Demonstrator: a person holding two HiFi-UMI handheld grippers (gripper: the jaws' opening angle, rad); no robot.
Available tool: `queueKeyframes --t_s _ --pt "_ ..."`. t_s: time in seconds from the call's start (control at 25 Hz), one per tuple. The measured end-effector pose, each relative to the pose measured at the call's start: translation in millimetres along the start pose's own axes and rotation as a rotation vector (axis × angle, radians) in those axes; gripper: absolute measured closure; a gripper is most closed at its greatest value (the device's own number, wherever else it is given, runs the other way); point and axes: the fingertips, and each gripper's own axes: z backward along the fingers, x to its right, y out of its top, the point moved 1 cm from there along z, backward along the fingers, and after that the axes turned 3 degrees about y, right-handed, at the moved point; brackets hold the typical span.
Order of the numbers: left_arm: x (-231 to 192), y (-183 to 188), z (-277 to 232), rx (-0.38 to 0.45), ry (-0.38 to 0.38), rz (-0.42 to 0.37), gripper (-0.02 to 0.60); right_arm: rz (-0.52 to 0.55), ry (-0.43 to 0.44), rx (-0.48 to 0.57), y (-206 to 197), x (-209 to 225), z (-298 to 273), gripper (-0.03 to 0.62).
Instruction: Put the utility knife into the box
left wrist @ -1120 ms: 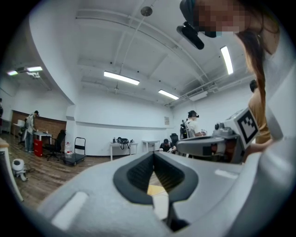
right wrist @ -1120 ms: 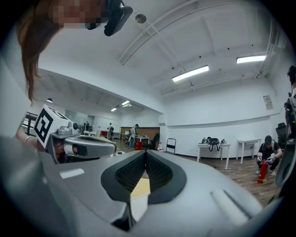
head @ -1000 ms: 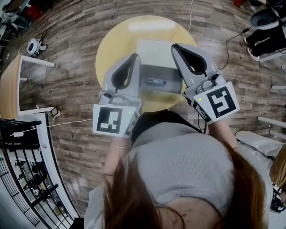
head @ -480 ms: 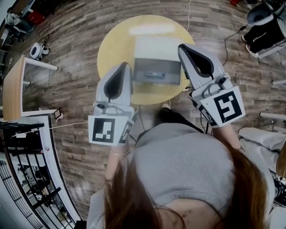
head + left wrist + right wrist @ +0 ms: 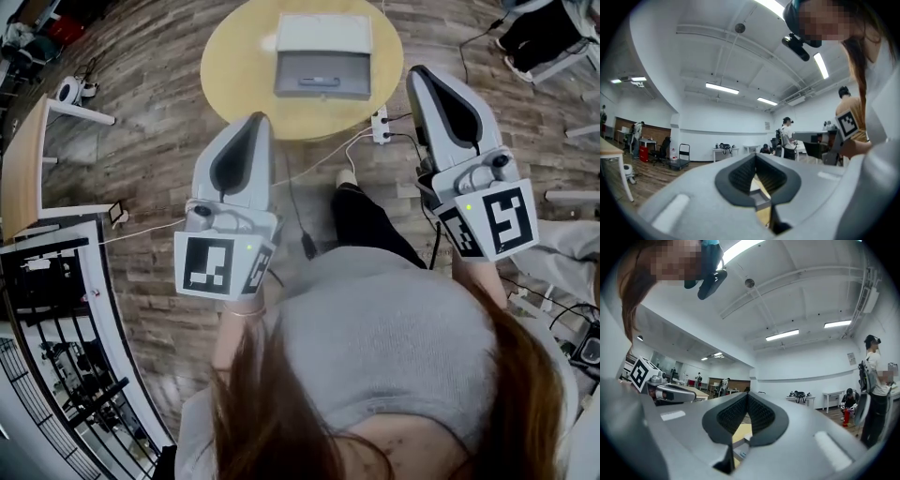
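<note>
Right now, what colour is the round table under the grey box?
Pale yellow; the round table shows best in the head view.

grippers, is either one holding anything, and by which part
Nothing is held. The left gripper and right gripper are both shut and empty; the grey utility knife lies in the open grey box on the round yellow table.

With jaws together and empty, left tool point(image 5: 253, 122) and right tool point(image 5: 423, 75) hover apart.
</note>
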Motion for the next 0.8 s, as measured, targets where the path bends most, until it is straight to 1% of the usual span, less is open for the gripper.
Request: queueKeyframes --t_s 0.2,0.44,0.6,0.8 --pt "30 5 57 0.000 -0.033 0.018 0.586 -0.015 -0.049 -0.021 11 -42 63 0.589" --pt "31 12 109 0.006 0.012 0.029 0.586 -0.021 -0.075 -0.044 19 -73 108 0.589" --pt "51 24 132 0.032 0.027 0.016 0.586 -0.011 -0.063 -0.021 29 -83 133 0.589" --pt "87 31 152 0.037 0.051 0.012 0.586 -0.006 -0.024 -0.015 37 -92 164 0.589"
